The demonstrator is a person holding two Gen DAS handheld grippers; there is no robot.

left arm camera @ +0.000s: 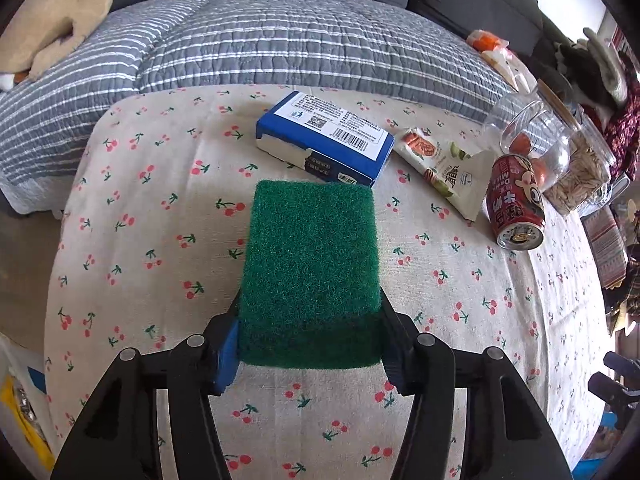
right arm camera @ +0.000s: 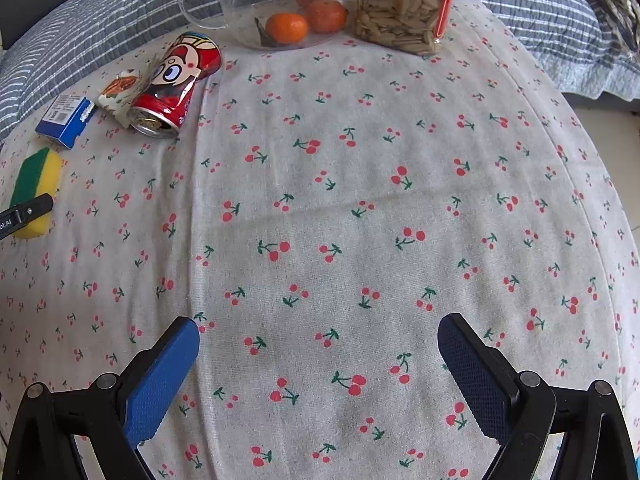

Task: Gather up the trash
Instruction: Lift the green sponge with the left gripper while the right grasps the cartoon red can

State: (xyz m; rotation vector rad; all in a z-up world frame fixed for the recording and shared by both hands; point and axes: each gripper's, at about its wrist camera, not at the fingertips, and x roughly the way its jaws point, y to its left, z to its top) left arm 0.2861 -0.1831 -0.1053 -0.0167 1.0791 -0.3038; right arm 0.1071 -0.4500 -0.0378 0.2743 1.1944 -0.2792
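The left gripper [left arm camera: 310,344] has its jaws closed on the sponge [left arm camera: 310,264], soft and light. At one o'clock lie the box [left arm camera: 324,138], wrapper [left arm camera: 444,164] and can [left arm camera: 516,204]: light, crushable, best pinched across the middle. The right gripper [right arm camera: 318,364] is wide open, holding nothing.

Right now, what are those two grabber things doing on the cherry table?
A person is tidying up with two grabbers. The left gripper is squeezing a green and yellow sponge just above the cherry tablecloth. The right gripper is open and holds nothing. The trash waits ahead: a tipped red can, a snack wrapper and a blue box.
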